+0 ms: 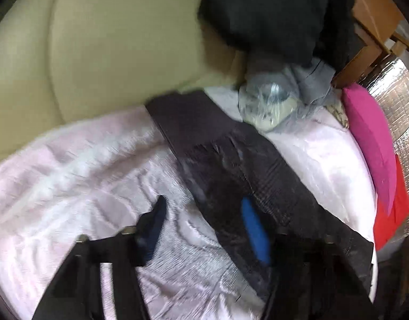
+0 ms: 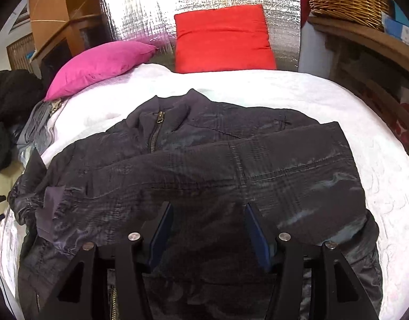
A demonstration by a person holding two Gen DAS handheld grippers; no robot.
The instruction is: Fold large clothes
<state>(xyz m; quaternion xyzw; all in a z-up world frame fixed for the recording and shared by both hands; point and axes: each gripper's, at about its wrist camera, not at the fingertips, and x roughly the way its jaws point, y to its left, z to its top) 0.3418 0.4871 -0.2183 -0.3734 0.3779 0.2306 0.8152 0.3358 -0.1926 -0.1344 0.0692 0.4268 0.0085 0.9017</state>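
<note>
I have the dark zip jacket (image 2: pixel 204 165) spread on the white bed cover (image 2: pixel 324 98), collar far, hem near, one sleeve (image 2: pixel 257 154) already folded across its chest, running left to right. My right tongs (image 2: pixel 208 229) hover just above the near part, jaws apart, nothing gripped. My left tongs (image 1: pixel 204 226), also apart, straddle the other sleeve's (image 1: pixel 217 146) edge at the left side, so the left hand seems nearer.

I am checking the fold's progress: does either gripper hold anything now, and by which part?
Nothing seems held. The right gripper and left gripper have open jaws above the dark jacket; left view is blurred.
</note>
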